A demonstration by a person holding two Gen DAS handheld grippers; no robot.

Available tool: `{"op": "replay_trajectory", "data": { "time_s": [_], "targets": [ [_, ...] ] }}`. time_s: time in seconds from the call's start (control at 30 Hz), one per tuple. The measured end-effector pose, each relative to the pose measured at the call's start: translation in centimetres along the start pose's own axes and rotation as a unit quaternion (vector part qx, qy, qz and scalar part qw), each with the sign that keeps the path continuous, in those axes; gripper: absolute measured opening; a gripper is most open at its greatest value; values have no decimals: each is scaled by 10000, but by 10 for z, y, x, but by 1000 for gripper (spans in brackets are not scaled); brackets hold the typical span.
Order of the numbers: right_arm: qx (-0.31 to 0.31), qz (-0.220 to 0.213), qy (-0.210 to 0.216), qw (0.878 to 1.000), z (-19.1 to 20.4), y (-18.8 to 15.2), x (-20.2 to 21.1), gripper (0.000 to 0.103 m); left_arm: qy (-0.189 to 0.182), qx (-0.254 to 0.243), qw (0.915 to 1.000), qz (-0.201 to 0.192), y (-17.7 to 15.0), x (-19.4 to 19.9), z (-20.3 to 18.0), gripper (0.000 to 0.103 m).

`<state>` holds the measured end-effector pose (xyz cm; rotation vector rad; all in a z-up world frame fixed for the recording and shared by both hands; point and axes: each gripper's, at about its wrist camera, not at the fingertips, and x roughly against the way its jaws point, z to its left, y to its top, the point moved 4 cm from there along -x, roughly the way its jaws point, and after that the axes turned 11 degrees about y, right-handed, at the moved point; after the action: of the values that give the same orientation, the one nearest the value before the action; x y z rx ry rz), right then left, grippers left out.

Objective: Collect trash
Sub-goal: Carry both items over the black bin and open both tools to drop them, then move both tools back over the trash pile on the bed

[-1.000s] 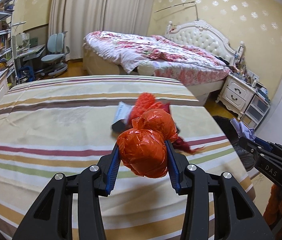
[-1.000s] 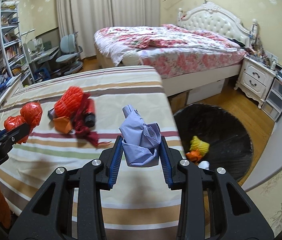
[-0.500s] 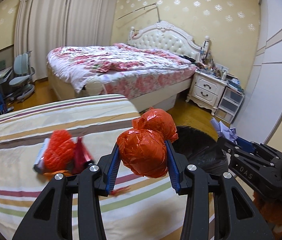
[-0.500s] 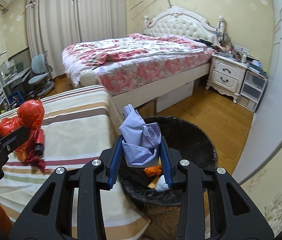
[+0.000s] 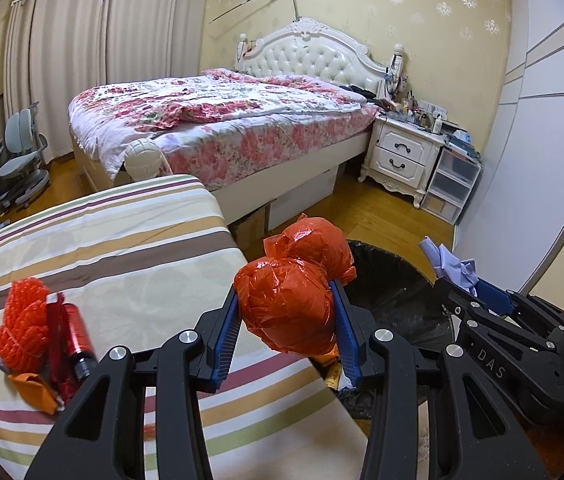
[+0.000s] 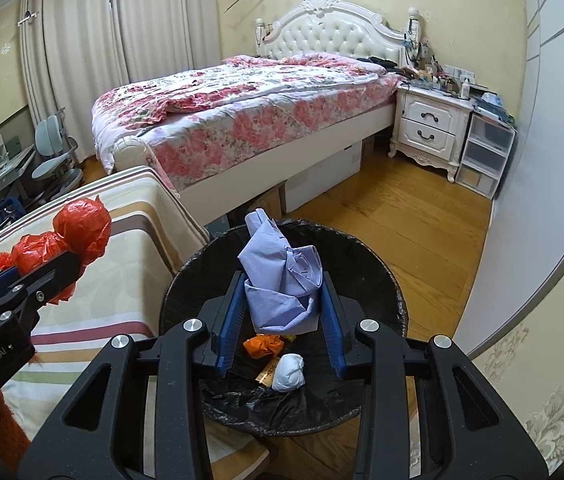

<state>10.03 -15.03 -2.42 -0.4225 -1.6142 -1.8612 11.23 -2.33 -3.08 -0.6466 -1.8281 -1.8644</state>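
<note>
My left gripper (image 5: 288,312) is shut on a knotted red plastic bag (image 5: 290,304), held over the edge of the striped bed beside the black-lined trash bin (image 5: 398,292). My right gripper (image 6: 279,306) is shut on a crumpled pale blue paper wad (image 6: 282,284), hanging right above the trash bin (image 6: 378,272). Inside the bin lie an orange scrap (image 6: 262,346) and a white wad (image 6: 289,372). Each gripper shows in the other's view: the right gripper (image 5: 462,276) with its blue paper, the left gripper (image 6: 41,256) with the red bag.
A red mesh ball (image 5: 23,322), a red tube (image 5: 77,340) and an orange scrap (image 5: 35,392) lie on the striped bedcover (image 5: 121,248). Behind stand a floral bed (image 5: 221,128), a white nightstand (image 5: 406,156) and plastic drawers (image 5: 454,184). Wooden floor surrounds the bin.
Both grippers swung right from over the striped bed toward the bin, each keeping its load. The right one now hangs over the bin; the remaining pile has slid to the left of view.
</note>
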Motion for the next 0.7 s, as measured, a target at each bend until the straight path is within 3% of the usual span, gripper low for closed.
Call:
{"op": "replay_trajectory", "data": {
  "time_s": [0.53,0.6,0.63,0.7],
  "targets": [
    [-193,86,-135,9997,-23,-1,-20,36,203,-402,9989,104,-3,-36,-35,44],
    [-219,102,-159,9996,-25,0,-24,37,227,-418,9987,178,-4,-41,-34,53],
    [-240,90,-226,9994,-27,-1,-25,41,260,-409,9986,191,-5,-43,-33,62],
    [-284,78,-290,9991,-31,-2,-26,48,294,-372,9987,191,-6,-43,-31,69]
  ]
}}
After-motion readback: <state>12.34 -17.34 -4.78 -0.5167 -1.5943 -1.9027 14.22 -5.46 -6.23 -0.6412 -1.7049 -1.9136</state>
